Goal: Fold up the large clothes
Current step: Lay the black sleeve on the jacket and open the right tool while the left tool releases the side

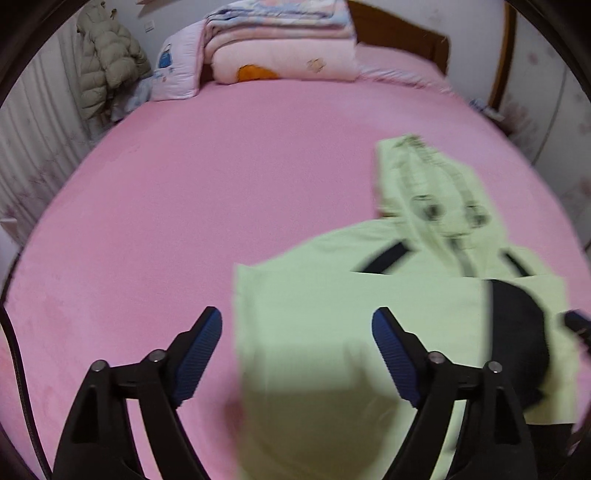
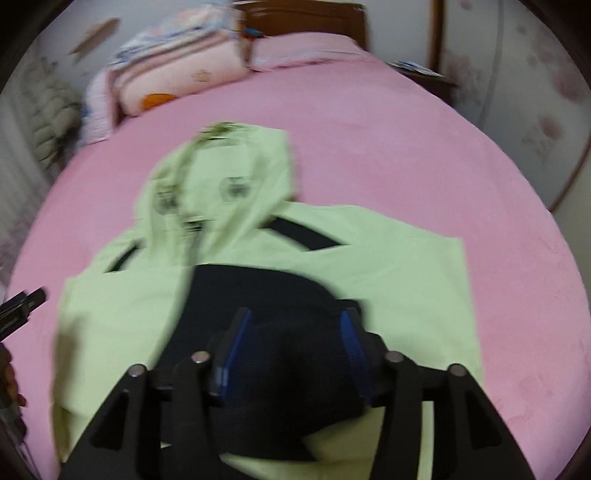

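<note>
Left wrist view: left gripper [image 1: 297,325], 2 black fingers with ribbed blue pads [image 1: 201,354], spread wide and released, nothing pinched. Under and ahead of the claw: pale green hooded jacket with black panels [image 1: 332,302], lying flat on the pink fleece bed sheet [image 1: 184,184]; jacket's left edge falling between the 2 fingers, not touched by either pad. Hood [image 1: 432,192], printed with dark markings, ahead and to the right of the claw. Black sleeve section [image 1: 517,332] to the right of the right finger. Tip of the other claw at the far right edge, blurred. Far ahead, at the head of the bed: stack of folded pink and pastel quilts [image 1: 280,40], white pillow with a blue print [image 1: 177,70], brown wooden headboard [image 1: 399,33]. Far left: beige puffer coat hanging by the wall [image 1: 103,62].

Right wrist view: right gripper [image 2: 295,350], same black fingers and blue pads, partly open around a bunched fold of the black sleeve; picture blurred, so cannot tell whether the pads press the cloth or merely flank it. Green body of the jacket spread on both sides of the claw, hood straight ahead. Left claw's tip at the left edge, well apart. Quilts and headboard far ahead; pink sheet all around.
</note>
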Demonstrator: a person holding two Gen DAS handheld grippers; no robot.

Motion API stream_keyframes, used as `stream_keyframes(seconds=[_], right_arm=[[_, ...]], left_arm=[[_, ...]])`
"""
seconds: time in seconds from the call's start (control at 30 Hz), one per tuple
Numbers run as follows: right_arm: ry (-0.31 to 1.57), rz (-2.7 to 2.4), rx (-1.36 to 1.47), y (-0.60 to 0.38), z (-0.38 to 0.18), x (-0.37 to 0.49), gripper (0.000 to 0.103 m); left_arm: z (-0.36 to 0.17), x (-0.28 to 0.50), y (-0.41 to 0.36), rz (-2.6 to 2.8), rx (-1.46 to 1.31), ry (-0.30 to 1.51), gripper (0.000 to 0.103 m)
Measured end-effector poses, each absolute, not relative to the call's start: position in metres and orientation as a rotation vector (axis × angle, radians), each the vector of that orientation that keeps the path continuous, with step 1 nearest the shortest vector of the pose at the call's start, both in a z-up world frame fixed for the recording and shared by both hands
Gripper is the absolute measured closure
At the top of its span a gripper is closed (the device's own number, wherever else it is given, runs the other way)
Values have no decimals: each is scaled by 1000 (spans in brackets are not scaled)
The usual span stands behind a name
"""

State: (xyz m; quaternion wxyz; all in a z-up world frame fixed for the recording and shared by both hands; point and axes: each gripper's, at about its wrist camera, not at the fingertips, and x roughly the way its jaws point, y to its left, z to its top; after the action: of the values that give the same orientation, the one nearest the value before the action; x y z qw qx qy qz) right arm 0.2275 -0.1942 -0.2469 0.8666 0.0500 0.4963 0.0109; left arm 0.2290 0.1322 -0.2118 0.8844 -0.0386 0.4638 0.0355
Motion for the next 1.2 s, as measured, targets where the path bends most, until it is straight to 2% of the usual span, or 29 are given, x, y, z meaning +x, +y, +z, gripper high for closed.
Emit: stream_keyframes(seconds=[0.13,0.23,0.33,0.5,0.57,0.63,0.67,0.77,0.93,1.2], right_arm=[[1027,212,98,-135,-247,213,51],[1052,274,49,-103,-267,206,52],[1099,281,12,-94,-296,204,62],[1141,101,-66,-144,-328,205,71],[1138,15,-71,-175,-327,203,72],[1139,-24,-34,-209,-327,200,88],[1146,-22,-15,-217,-328,198,101],[1157,-10,-13,-223,-327,197,102],[1165,-11,-31,-208,-321,199,97],[1134,56,10,-201,-271,185,97]], left_arm=[[-230,208,87,57,-129,997,19],[-257,201,72,71,-155,1063,19],[-291,188,74,128,-127,1133,19],[-312,184,106,209,-91,1159,19],[-313,183,119,243,-92,1163,19],[-316,181,133,244,-129,1175,19],[-318,179,138,241,-139,1176,19],[-322,178,138,242,-114,1165,19],[-315,186,134,272,-100,1173,19],[-254,175,118,252,-126,1151,19]])
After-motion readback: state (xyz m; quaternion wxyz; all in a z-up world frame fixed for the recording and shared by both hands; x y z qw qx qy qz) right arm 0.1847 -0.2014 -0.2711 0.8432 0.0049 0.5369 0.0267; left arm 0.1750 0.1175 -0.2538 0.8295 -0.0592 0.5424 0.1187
